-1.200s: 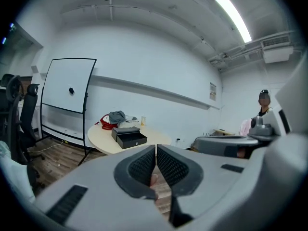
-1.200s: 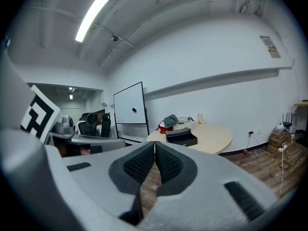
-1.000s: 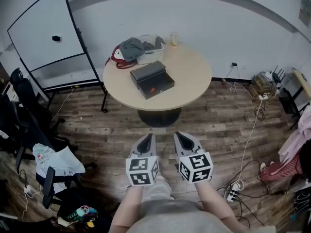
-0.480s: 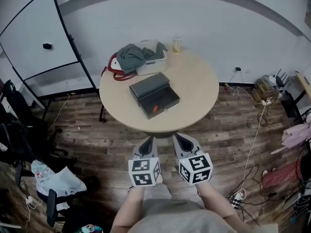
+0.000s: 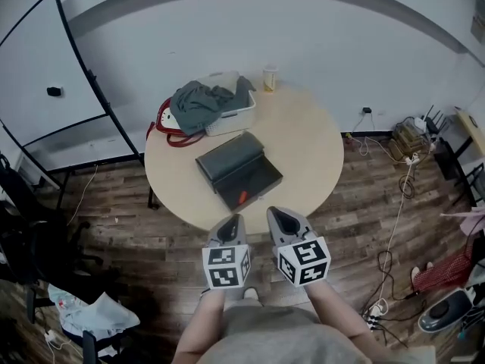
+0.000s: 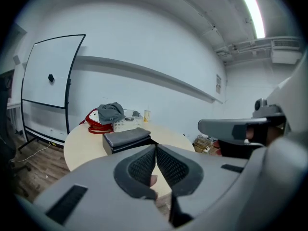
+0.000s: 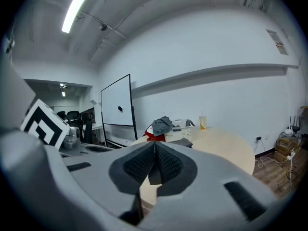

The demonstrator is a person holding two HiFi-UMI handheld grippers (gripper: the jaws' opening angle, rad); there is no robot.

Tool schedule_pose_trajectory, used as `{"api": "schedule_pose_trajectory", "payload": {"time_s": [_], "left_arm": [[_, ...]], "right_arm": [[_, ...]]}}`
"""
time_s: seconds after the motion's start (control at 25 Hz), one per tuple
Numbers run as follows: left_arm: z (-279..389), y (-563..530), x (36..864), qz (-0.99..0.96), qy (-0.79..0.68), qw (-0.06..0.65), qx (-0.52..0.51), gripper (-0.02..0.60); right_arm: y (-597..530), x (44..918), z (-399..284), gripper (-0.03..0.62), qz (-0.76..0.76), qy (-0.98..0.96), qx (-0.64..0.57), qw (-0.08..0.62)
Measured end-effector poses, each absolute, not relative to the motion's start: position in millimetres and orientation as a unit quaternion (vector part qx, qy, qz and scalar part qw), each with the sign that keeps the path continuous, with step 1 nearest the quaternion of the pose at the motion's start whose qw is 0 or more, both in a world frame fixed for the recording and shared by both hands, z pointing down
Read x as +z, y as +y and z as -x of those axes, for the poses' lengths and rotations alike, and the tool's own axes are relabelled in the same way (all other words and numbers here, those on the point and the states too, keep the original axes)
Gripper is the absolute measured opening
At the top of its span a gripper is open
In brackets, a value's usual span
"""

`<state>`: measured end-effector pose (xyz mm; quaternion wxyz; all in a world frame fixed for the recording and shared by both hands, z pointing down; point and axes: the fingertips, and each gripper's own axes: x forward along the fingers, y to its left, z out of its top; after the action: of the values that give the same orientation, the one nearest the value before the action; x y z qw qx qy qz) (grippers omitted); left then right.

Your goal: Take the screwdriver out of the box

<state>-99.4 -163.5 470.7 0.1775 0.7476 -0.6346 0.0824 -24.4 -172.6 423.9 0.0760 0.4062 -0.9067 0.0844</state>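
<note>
The small orange-red screwdriver (image 5: 242,196) lies in the open dark grey box (image 5: 227,158) on the round beige table (image 5: 311,142), while the grey left gripper (image 5: 231,226) and right gripper (image 5: 282,220) hover near the table's front edge, both with jaws pressed together on nothing.

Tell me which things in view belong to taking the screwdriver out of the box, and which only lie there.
For the job: box, screwdriver inside it, left claw, right claw (both shut).
Lying about: white basket, grey cloth in it, red item beside it, cup.
</note>
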Motion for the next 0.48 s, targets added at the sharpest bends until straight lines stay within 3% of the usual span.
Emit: {"api": "schedule_pose_trajectory", "payload": {"time_s": [0.48], "left_arm": [[127.6, -250.7, 517.9, -0.763, -0.598, 0.209, 0.129, 0.008]], "right_arm": [[-256.7, 443.7, 46.4, 0.002, -0.439, -0.889, 0.094, 0.088]]}}
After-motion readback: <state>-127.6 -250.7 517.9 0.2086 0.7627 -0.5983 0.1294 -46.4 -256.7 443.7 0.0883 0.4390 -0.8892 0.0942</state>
